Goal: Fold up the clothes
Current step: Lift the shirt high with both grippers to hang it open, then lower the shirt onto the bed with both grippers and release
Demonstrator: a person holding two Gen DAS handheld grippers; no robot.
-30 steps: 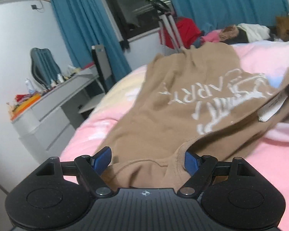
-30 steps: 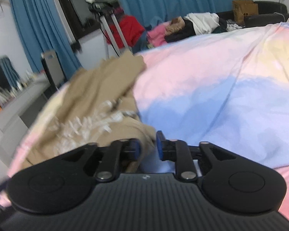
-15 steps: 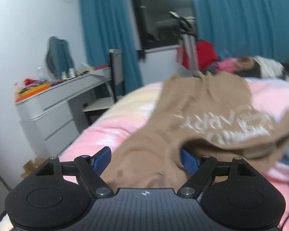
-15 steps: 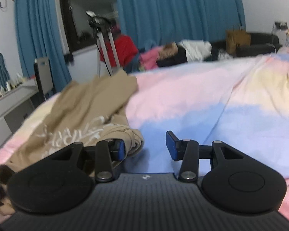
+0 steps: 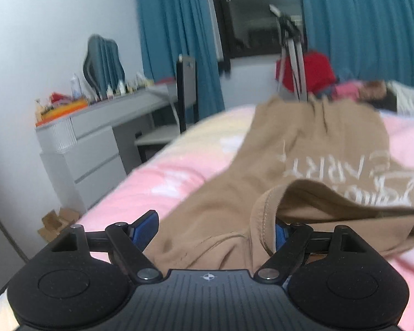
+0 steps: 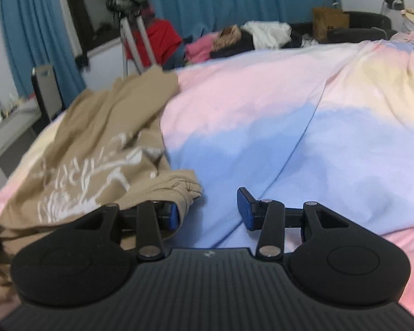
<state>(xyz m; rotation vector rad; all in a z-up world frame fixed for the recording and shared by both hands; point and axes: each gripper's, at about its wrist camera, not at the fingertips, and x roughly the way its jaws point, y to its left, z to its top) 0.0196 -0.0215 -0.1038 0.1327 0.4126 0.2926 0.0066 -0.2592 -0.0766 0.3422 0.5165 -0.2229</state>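
A tan T-shirt with white lettering (image 5: 303, 165) lies crumpled on a pink, blue and yellow bedspread (image 6: 276, 104). My left gripper (image 5: 211, 230) is open, and a bunched fold of the shirt lies between its blue pads, draped over the right one. In the right wrist view the shirt (image 6: 96, 149) lies to the left. My right gripper (image 6: 209, 209) is open above the blue patch of bedspread; the shirt's rolled edge (image 6: 185, 190) lies against its left finger.
A grey dresser (image 5: 96, 143) with bottles and a mirror stands left of the bed. A tripod (image 5: 292, 55) and a red item stand at the window. A pile of clothes (image 6: 243, 38) lies at the bed's far end.
My right gripper opened wide and let go of the shirt's edge. My left gripper stayed open while its view swung left and up; the shirt's fold sagged.
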